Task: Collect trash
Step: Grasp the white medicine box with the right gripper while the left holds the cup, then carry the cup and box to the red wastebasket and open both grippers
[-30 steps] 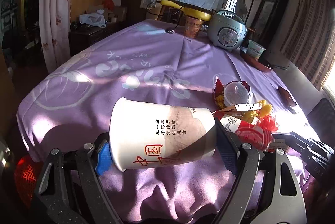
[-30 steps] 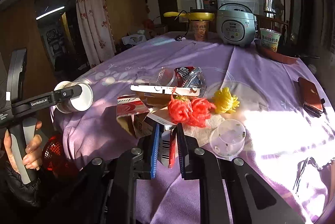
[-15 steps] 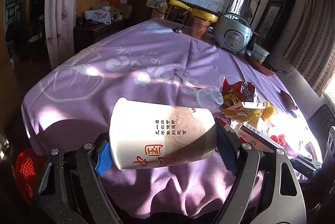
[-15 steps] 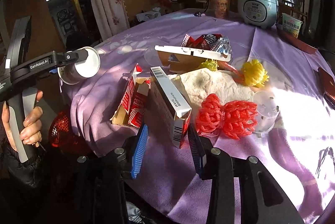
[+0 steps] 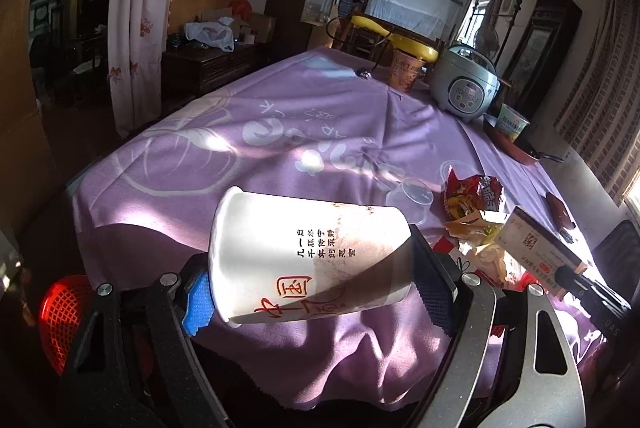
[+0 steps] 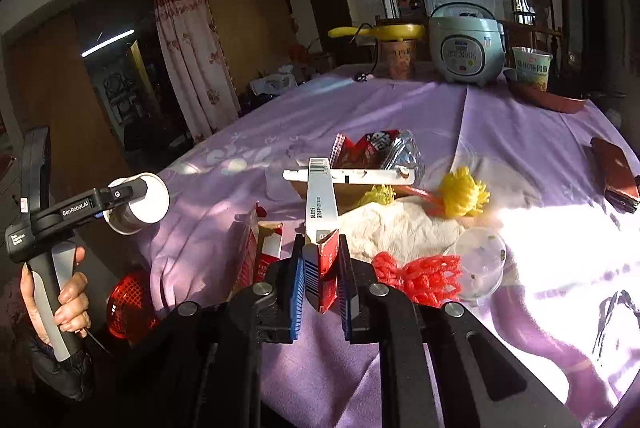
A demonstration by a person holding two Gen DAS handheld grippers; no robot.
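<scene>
Above purple cloth [image 5: 280, 132], left tongs [image 5: 316, 284] grip a paper cup [image 5: 308, 256]; right tongs [image 6: 320, 280] clamp a slim carton [image 6: 322, 212].

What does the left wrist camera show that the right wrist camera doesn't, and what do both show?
Left wrist only: the red and black printing on the paper cup clamped in the left gripper. Right wrist only: the hand holding that gripper, plus the red mesh on the cloth. Both: the rice cooker, the red basket and the carton in the right gripper.
</scene>
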